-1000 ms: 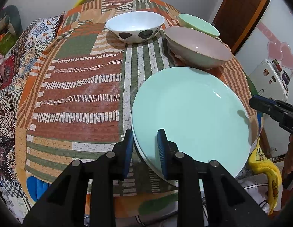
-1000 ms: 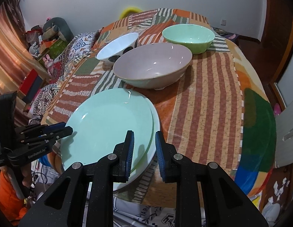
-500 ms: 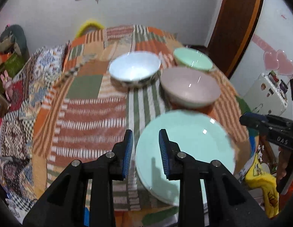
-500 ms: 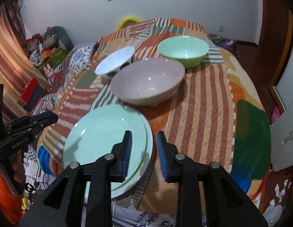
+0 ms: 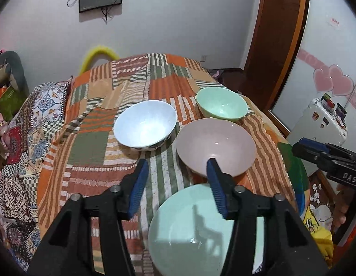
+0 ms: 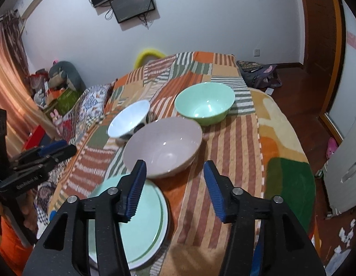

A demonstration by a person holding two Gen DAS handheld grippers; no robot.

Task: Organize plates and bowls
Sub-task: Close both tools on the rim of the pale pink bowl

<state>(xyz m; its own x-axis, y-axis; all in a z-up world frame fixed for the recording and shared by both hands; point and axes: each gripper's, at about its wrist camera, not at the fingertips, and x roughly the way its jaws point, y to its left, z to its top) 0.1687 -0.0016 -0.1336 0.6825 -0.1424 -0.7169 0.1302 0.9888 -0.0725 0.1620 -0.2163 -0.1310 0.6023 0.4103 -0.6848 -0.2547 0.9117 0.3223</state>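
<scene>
Stacked mint-green plates [image 5: 189,232] [image 6: 145,220] lie at the near edge of the patchwork-covered table [image 5: 90,151] [image 6: 235,142]. Behind them sits a large pale pink bowl [image 5: 216,146] [image 6: 163,146]. Farther back are a white bowl [image 5: 144,123] [image 6: 128,120] at left and a mint-green bowl [image 5: 221,103] [image 6: 204,104] at right. My left gripper [image 5: 178,179] is open and empty, raised above the plates. My right gripper [image 6: 174,181] is open and empty, raised over the plates' right side. Each gripper shows in the other's view: the right one [image 5: 325,156], the left one [image 6: 40,158].
A patterned blanket [image 5: 24,138] hangs off the table's left side. A white appliance [image 5: 320,122] and a wooden door frame [image 5: 281,36] stand to the right. A monitor [image 6: 129,2] hangs on the back wall. Clutter is piled at far left [image 6: 56,82].
Both grippers have let go of the plates, opened wide and pulled up and back. The plates now lie stacked on the table's near edge.
</scene>
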